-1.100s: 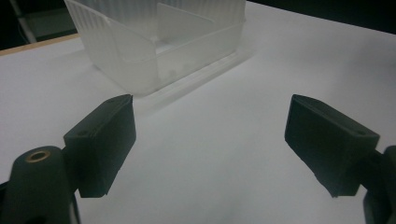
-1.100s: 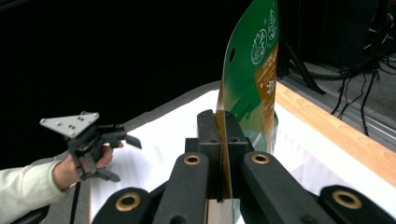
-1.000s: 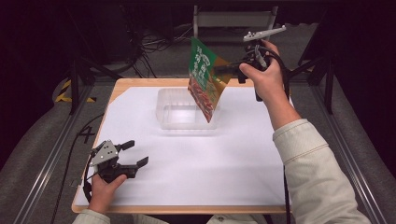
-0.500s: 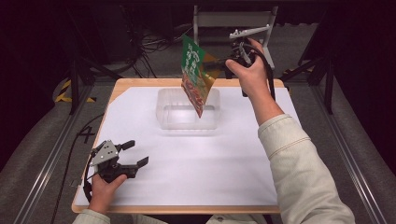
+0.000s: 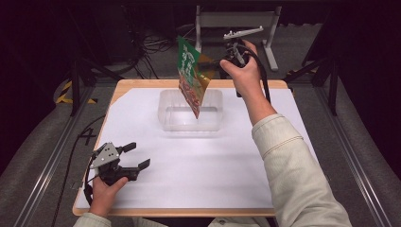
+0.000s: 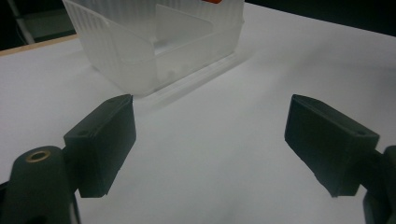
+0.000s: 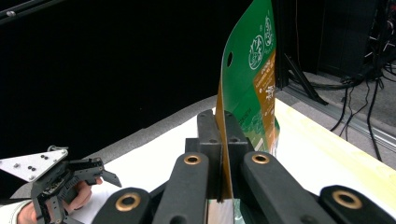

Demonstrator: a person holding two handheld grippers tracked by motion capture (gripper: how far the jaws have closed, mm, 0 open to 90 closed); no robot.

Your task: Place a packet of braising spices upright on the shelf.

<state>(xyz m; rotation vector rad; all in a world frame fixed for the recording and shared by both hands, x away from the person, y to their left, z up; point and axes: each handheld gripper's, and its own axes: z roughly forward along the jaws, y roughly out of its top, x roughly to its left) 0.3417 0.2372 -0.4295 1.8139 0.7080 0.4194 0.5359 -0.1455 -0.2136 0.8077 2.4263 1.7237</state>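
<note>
A green and red snack packet (image 5: 190,75) hangs upright over the back of a clear plastic container (image 5: 166,113). My right gripper (image 5: 211,71) is shut on the packet's edge from the right. In the right gripper view the two black jaws pinch the packet (image 7: 252,70) at the right gripper's tips (image 7: 217,119). My left gripper (image 5: 135,156) rests at the near left of the table, open and holding nothing. In the left gripper view the left gripper (image 6: 212,100) has its jaws wide apart above the white sheet, facing the container (image 6: 140,51).
A white sheet (image 5: 213,161) covers most of the wooden table (image 5: 142,84). A grey metal stand (image 5: 236,19) rises behind the table's far edge. Dark floor, cables and rails surround the table. The left gripper (image 7: 105,176) lies far off in the right gripper view.
My right hand has carried the packet leftward and slightly down, so it hangs more over the container's middle. The left gripper has stayed where it was.
</note>
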